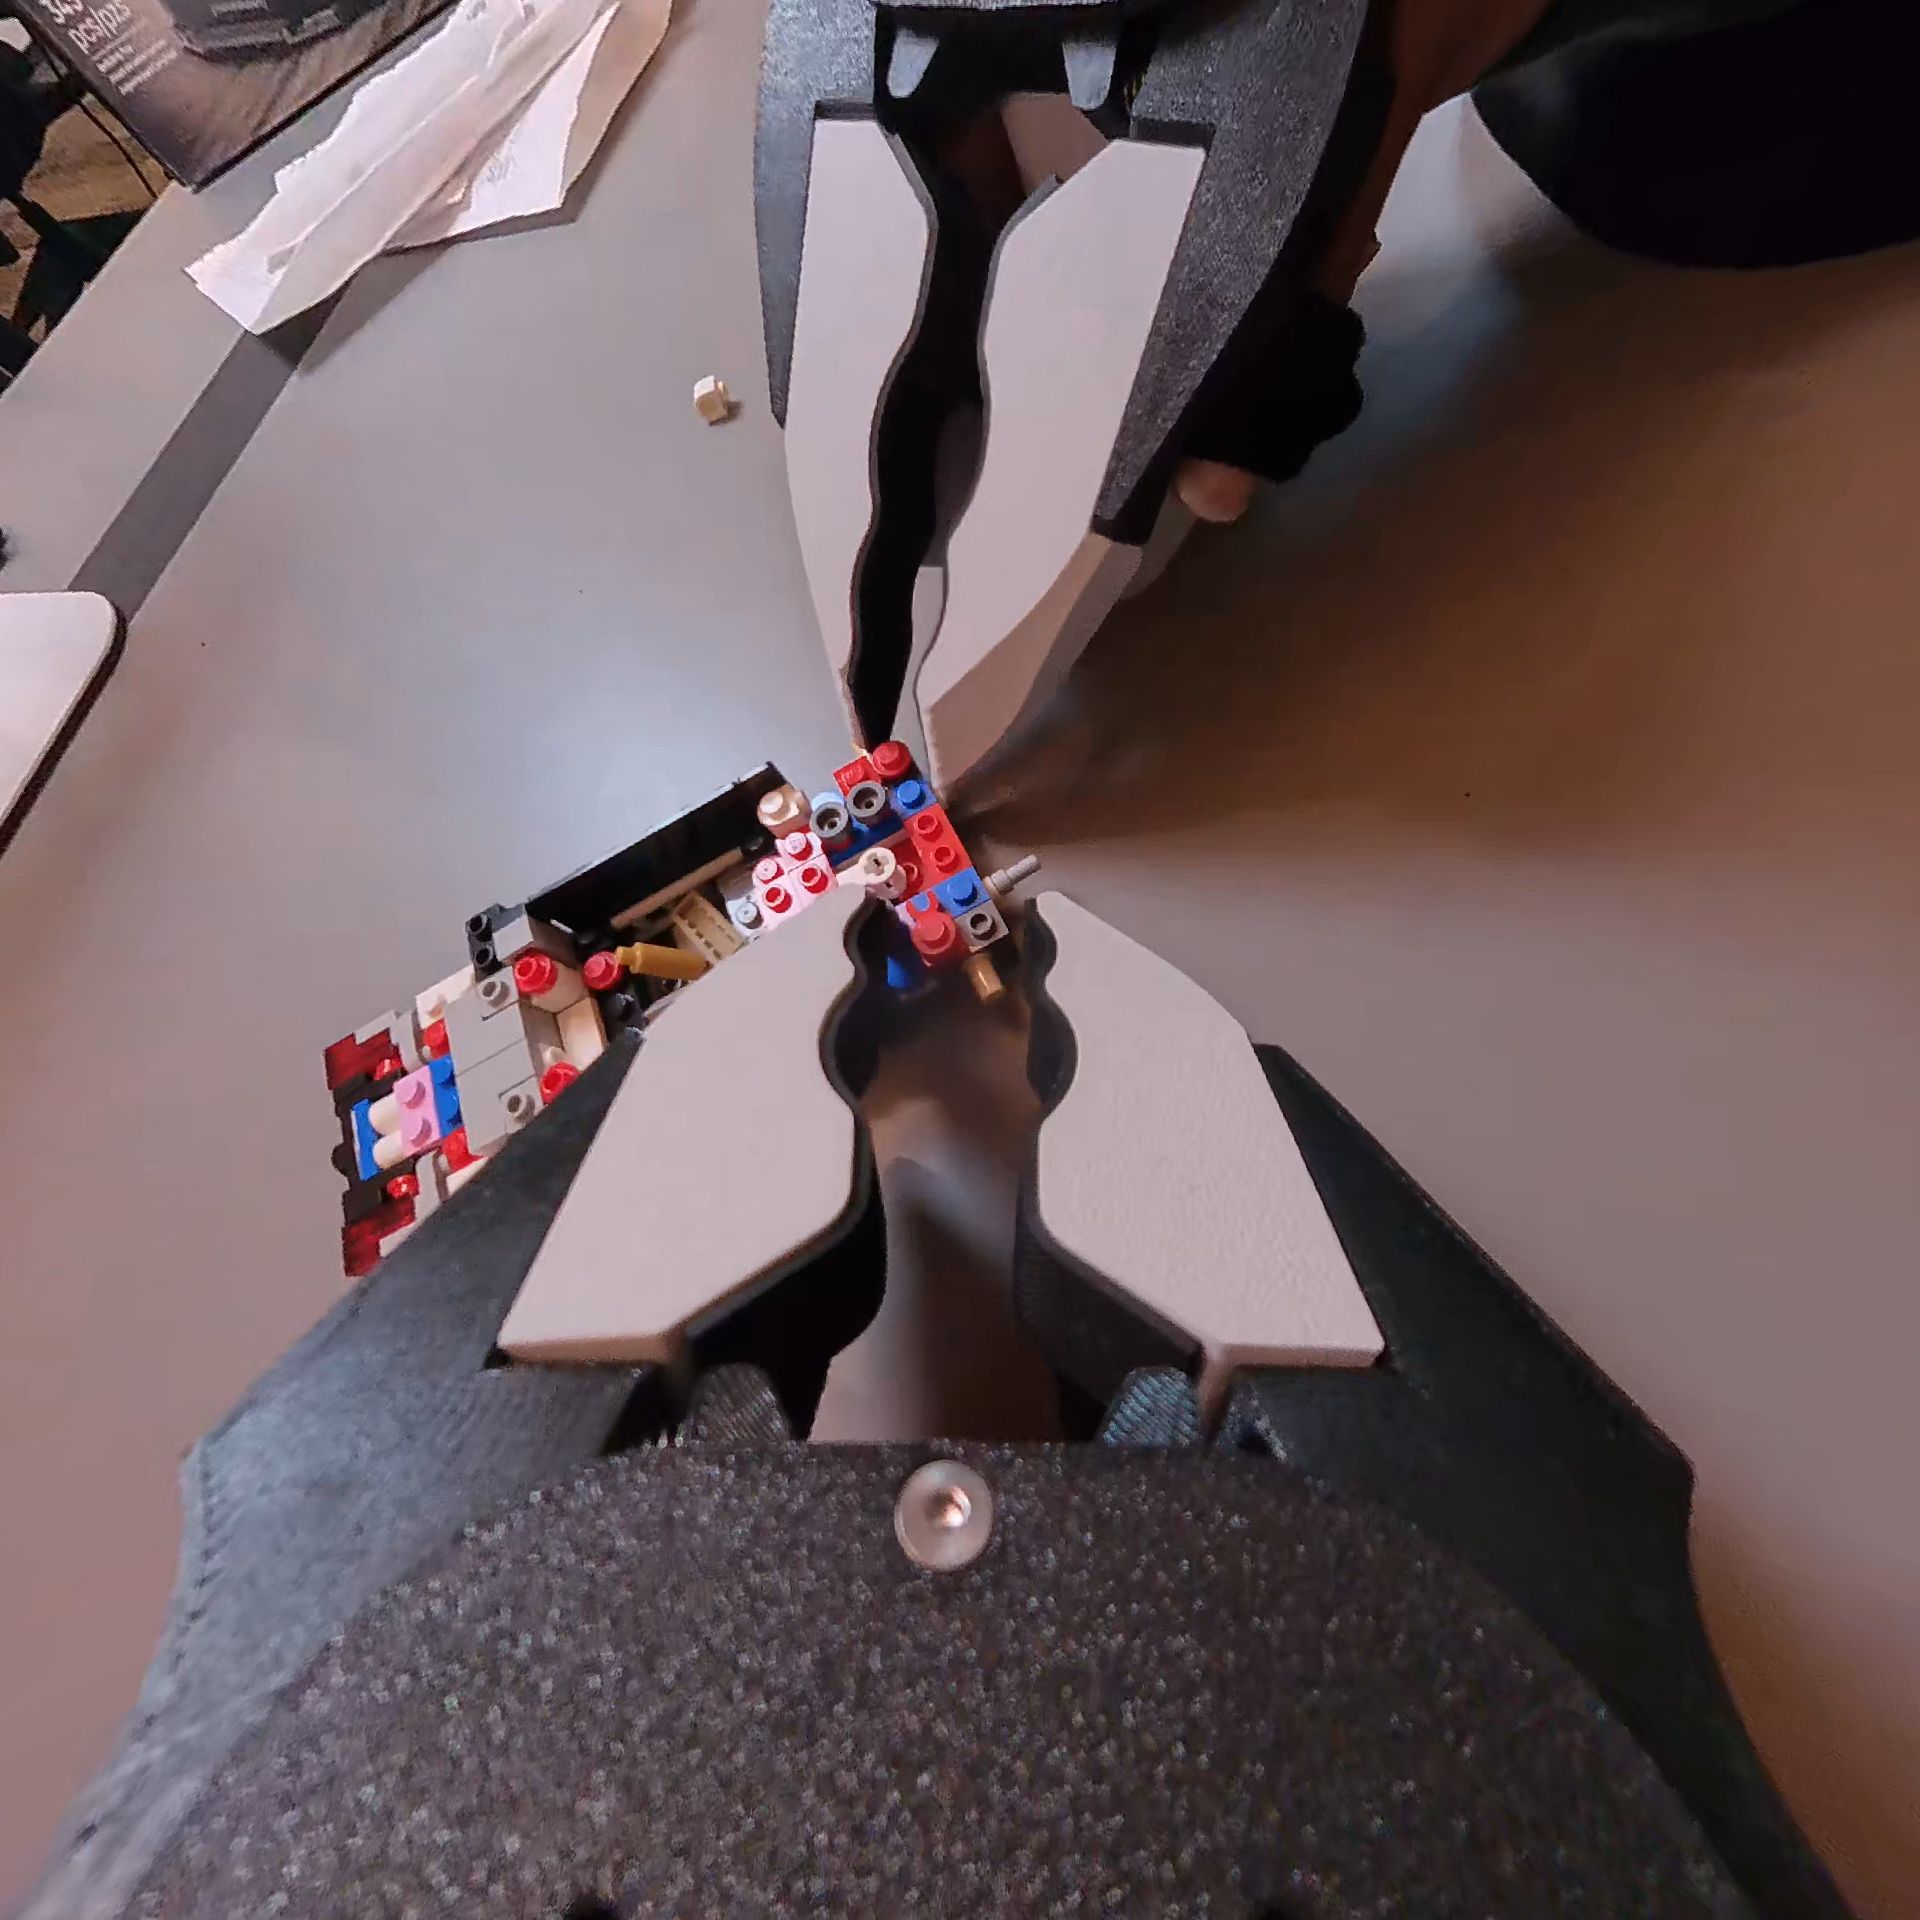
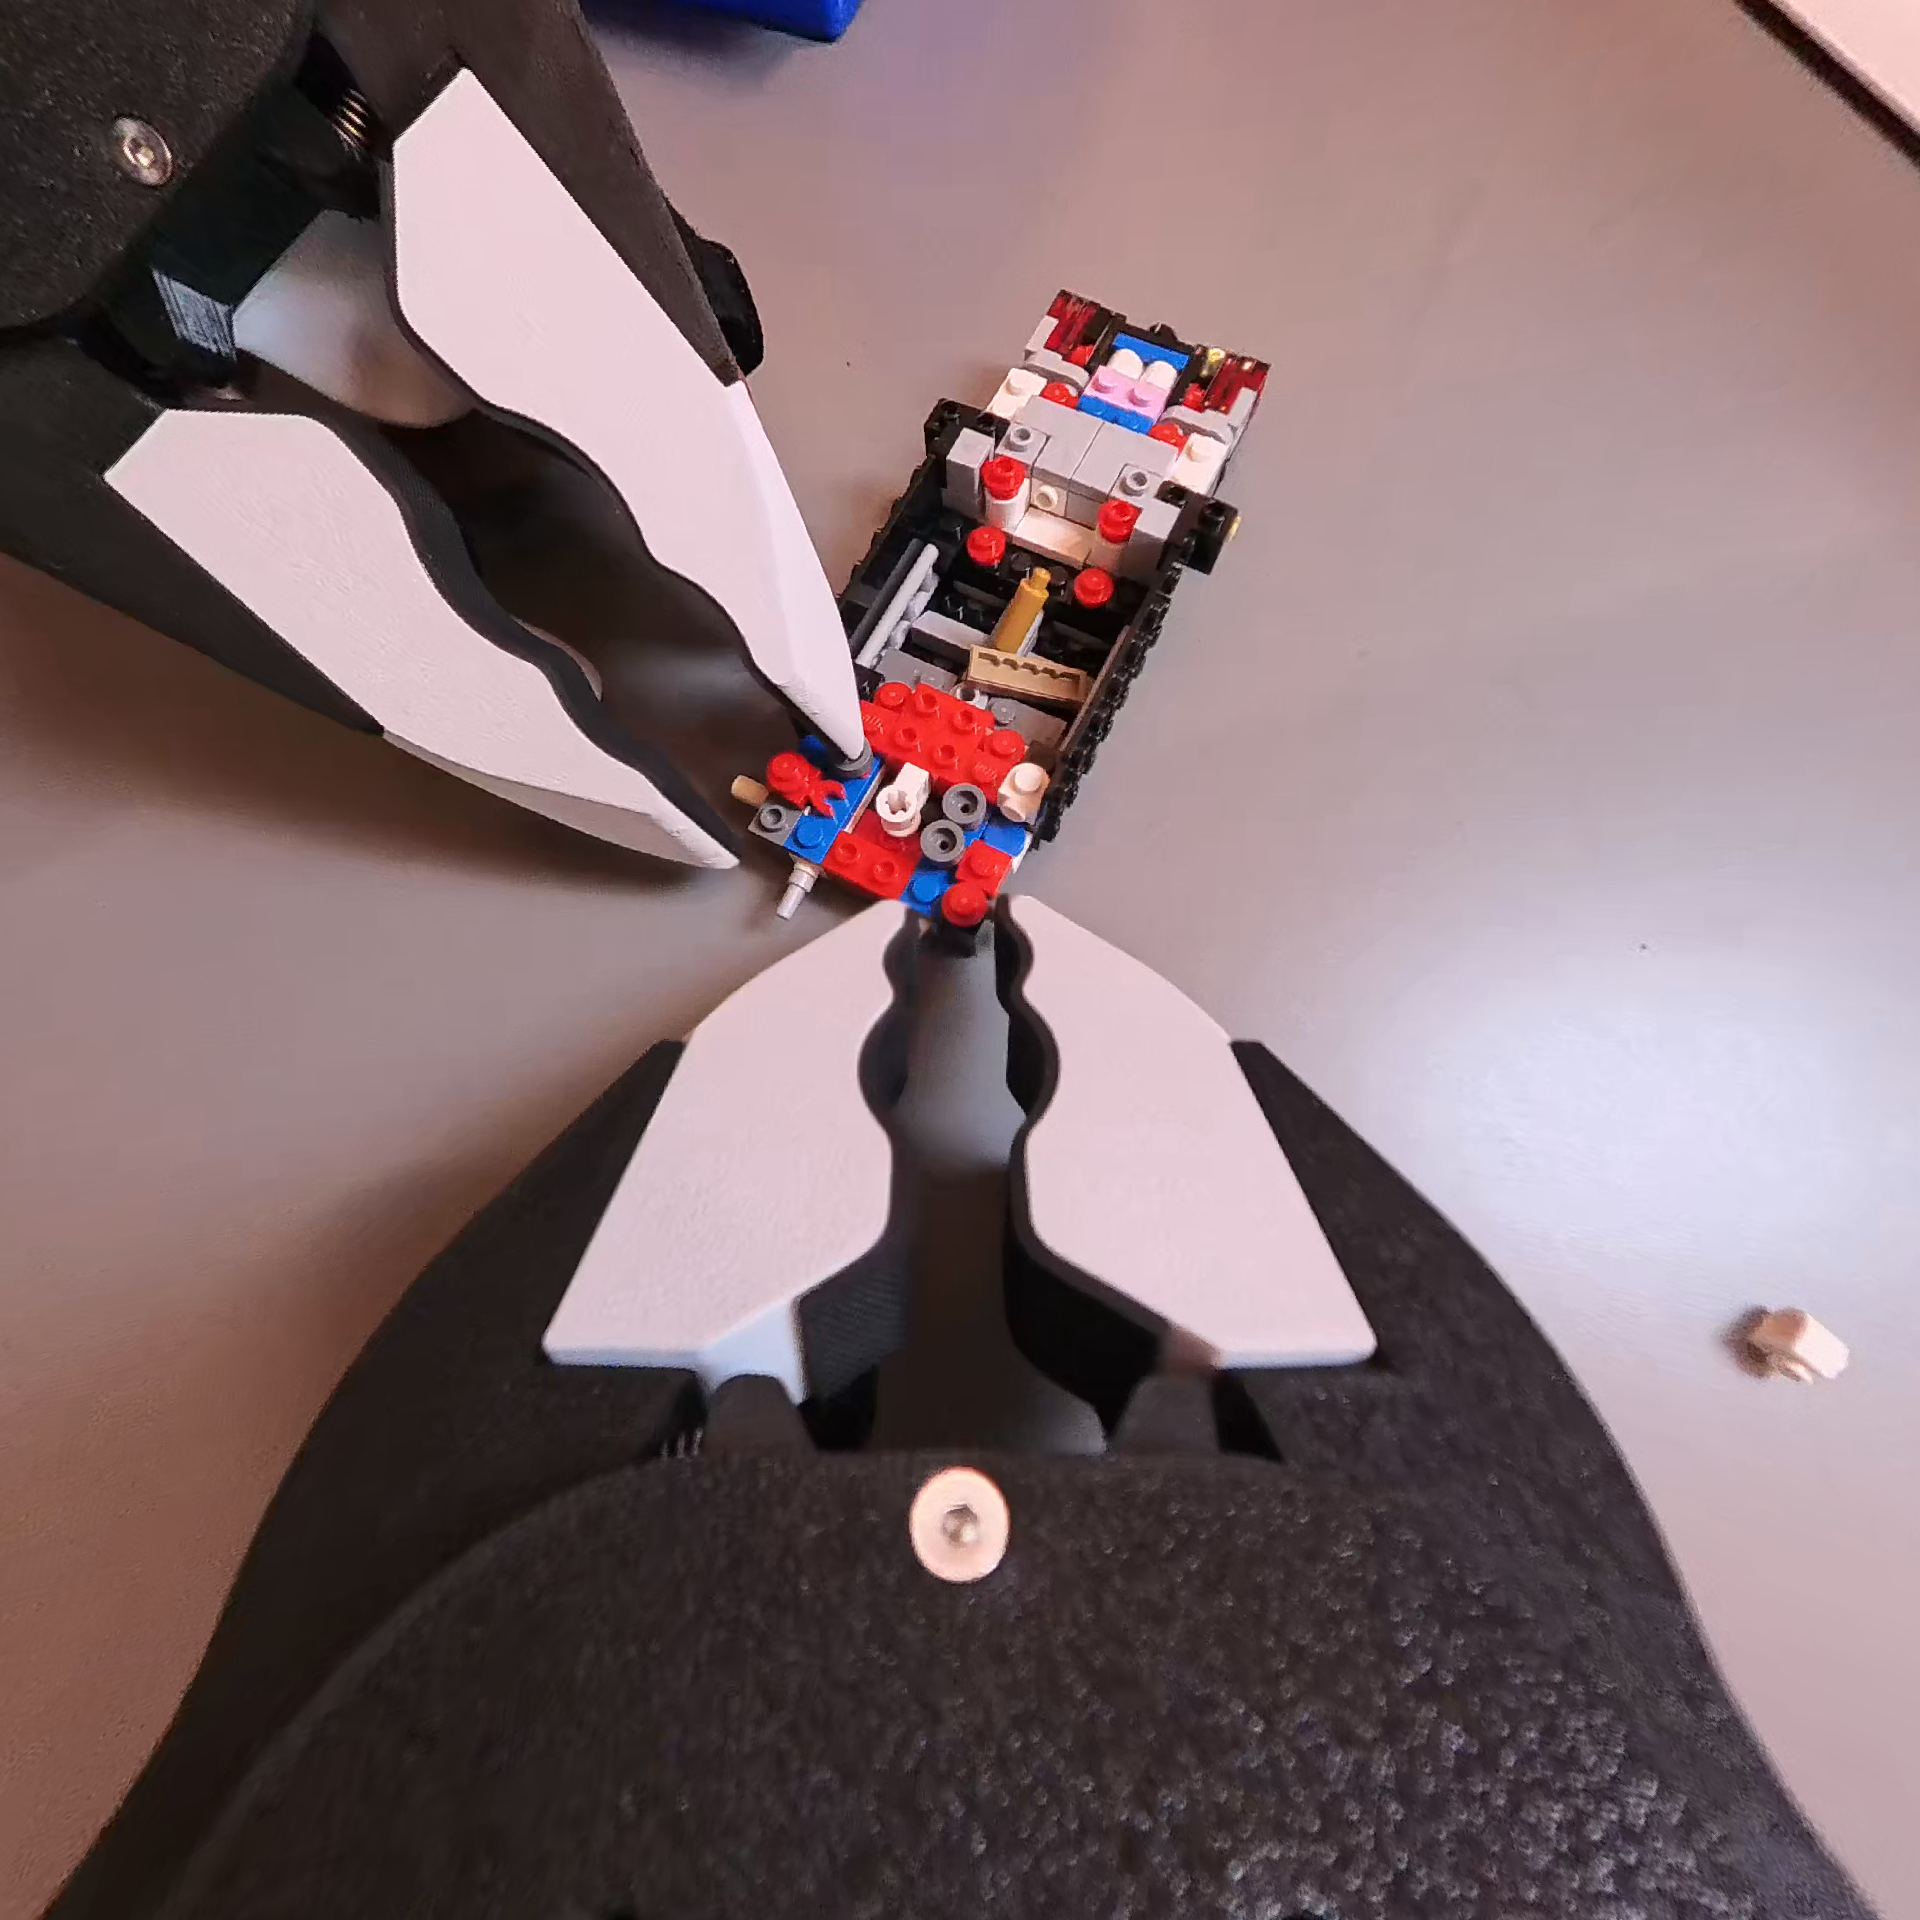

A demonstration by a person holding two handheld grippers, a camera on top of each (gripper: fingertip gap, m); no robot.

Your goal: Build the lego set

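A part-built lego car (image 1: 582, 977) lies on the grey table, also in the right wrist view (image 2: 1049, 582). It has black sides, a red and blue front plate, and grey, white and pink bricks at the back. My left gripper (image 1: 945, 920) is closed on one front corner. In the right wrist view (image 2: 795, 805) one fingertip (image 2: 847, 732) sits on a dark grey round stud and the other touches the table beside the plate. My right gripper (image 2: 948, 914) is shut on the other front corner by a red stud, and enters the left wrist view from above (image 1: 909, 764).
A small loose pale piece (image 1: 713, 400) lies on the table apart from the car, also in the right wrist view (image 2: 1789, 1345). Papers (image 1: 416, 156) and a dark box (image 1: 208, 94) lie at the far left. A gloved hand (image 1: 1268, 416) holds the right gripper. Both grippers' tips are close together, under 4 cm apart. The small loose pale piece (image 1: 713, 400) lies around 15 cm away from my right fingertips. It turns up in the right wrist view (image 2: 1784, 1340) as well.
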